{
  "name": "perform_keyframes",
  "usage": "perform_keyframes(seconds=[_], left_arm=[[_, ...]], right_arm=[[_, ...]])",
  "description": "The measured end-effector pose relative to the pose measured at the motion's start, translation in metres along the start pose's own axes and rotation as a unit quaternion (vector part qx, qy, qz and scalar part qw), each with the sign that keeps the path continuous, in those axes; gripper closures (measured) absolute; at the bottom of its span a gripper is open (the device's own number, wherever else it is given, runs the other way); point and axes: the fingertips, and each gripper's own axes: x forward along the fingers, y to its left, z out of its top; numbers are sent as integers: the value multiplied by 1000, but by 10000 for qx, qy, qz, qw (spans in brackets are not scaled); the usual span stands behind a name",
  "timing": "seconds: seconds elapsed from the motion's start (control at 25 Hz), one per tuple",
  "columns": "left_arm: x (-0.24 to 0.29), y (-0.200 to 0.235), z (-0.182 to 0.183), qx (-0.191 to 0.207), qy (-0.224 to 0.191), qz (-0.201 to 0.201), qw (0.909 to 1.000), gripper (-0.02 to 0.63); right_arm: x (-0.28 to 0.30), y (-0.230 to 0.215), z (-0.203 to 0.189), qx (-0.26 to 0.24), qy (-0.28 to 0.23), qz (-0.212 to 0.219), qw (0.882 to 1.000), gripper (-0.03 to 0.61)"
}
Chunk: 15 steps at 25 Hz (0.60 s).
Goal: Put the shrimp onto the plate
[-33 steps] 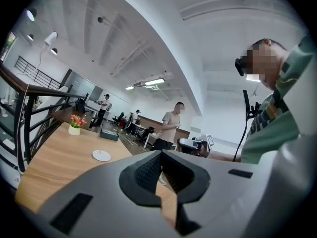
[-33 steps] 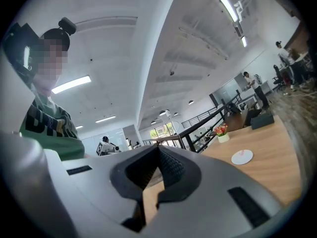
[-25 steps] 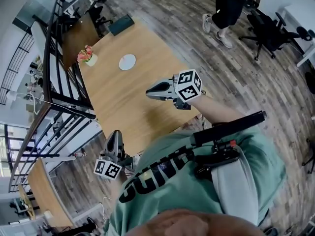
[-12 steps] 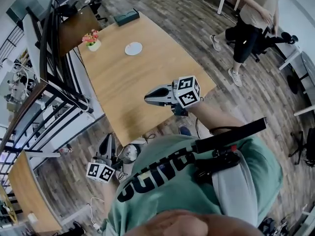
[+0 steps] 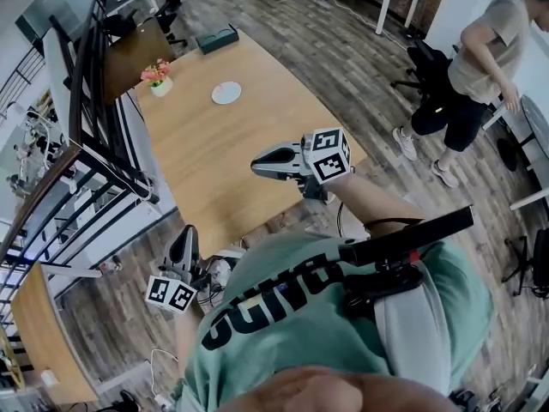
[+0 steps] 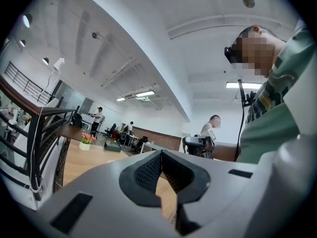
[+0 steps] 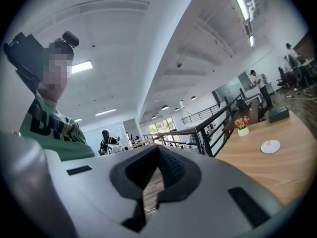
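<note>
At near table (image 5: 214, 166) edge: note right gripper (image 5: 256, 163) clenched on nothing; same for left gripper (image 5: 183, 233), off table's side. Find white plate (image 5: 226, 93) at far end, near flower pot (image 5: 159, 84). Cannot make out shrimp anywhere. Expect light, soft, slippery; pinch gently across mid-body.

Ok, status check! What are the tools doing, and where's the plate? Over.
Both shut and empty: left tool, right tool. The plate sits at the far end of the table; shrimp not in sight. Nothing seen blocking the way. Over.
</note>
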Motion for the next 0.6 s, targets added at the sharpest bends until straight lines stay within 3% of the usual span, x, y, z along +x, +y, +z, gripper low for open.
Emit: perform_keyframes(seconds=[0.2,0.36,0.6], left_arm=[[50,-44,-12,-122,-110,110,9998,607],[99,-90,-30,-202,-10,-107,9997,607],[128,-117,-34,-157,77,-348,9992,607]], right_arm=[[-77,-17,6,-112,-23,-94,9999,571],[-141,-32,-2,-145,3,-271,9995,571],[-171,-42,-11,-54,-73,-382,9992,571]])
